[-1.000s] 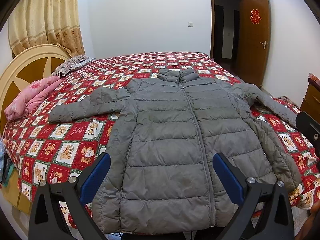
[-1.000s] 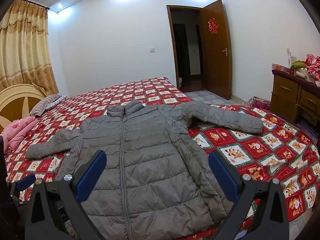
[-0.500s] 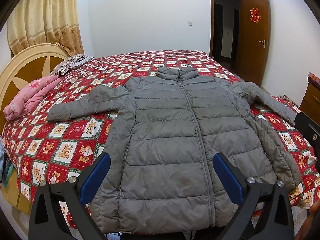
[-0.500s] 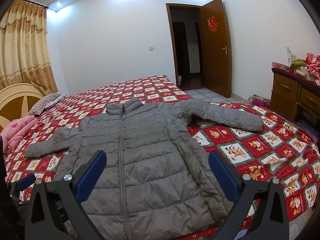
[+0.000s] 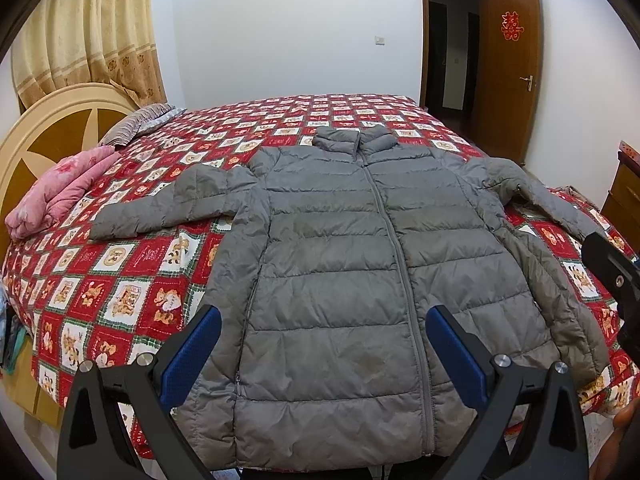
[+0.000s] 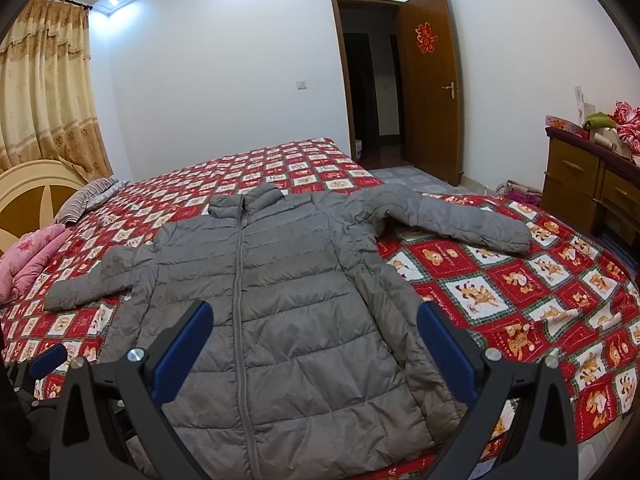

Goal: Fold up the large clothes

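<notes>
- Jacket (image 5: 360, 280): a grey quilted puffer is being displayed flat and zipped up on the bed (image 5: 132, 276), with its hem at the bed's near edge and its collar (image 5: 354, 140) pointing toward the far side of the bed.
- Sleeves are being shown spread outward from the jacket; one sleeve (image 5: 160, 208) is lying toward the headboard (image 5: 48, 128), the other sleeve (image 6: 452, 220) toward the dresser (image 6: 588, 184).
- Left claw (image 5: 320, 350) is being held spread wide above the jacket's hem, with nothing pinched between its blue pads (image 5: 188, 356); it is not touching the fabric.
- Right claw (image 6: 312, 348) is likewise being held spread open over the lower part of the jacket, with nothing between its fingers (image 6: 448, 348).
- Bedspread, red and patterned with squares, is being seen under and around the jacket.
- Pink quilt (image 5: 56, 192) is being kept folded beside the headboard, well apart from the jacket; a striped pillow (image 5: 140, 126) is lying farther along the headboard side.
- Door (image 6: 430, 80) is being shown standing open beyond the jacket's collar end, and a curtain (image 6: 44, 96) is hanging behind the headboard.
</notes>
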Demonstrator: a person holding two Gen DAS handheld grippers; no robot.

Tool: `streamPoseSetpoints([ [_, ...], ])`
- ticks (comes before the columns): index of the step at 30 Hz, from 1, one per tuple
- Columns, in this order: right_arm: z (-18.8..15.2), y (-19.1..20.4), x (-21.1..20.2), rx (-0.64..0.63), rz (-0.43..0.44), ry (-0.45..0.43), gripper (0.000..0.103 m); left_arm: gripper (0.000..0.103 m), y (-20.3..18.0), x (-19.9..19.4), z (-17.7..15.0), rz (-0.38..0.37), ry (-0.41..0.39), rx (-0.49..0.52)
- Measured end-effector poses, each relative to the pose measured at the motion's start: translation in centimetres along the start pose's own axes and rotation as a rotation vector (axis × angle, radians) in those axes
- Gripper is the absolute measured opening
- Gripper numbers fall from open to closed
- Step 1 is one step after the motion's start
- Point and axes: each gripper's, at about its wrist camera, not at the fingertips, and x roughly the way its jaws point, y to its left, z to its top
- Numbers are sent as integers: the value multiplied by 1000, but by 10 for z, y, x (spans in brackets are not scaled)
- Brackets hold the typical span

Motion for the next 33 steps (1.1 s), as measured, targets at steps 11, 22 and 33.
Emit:
streamPoseSetpoints([
  [11,19,-51,42,121,-4,90,103,102,21,49,23,-109,67,-13],
  [22,77,-313,108,714,-236,59,100,102,133,167,112,-60,1,-202],
  [33,48,-359,204,802,-384,244,74,102,181,258,65,14,69,-364],
])
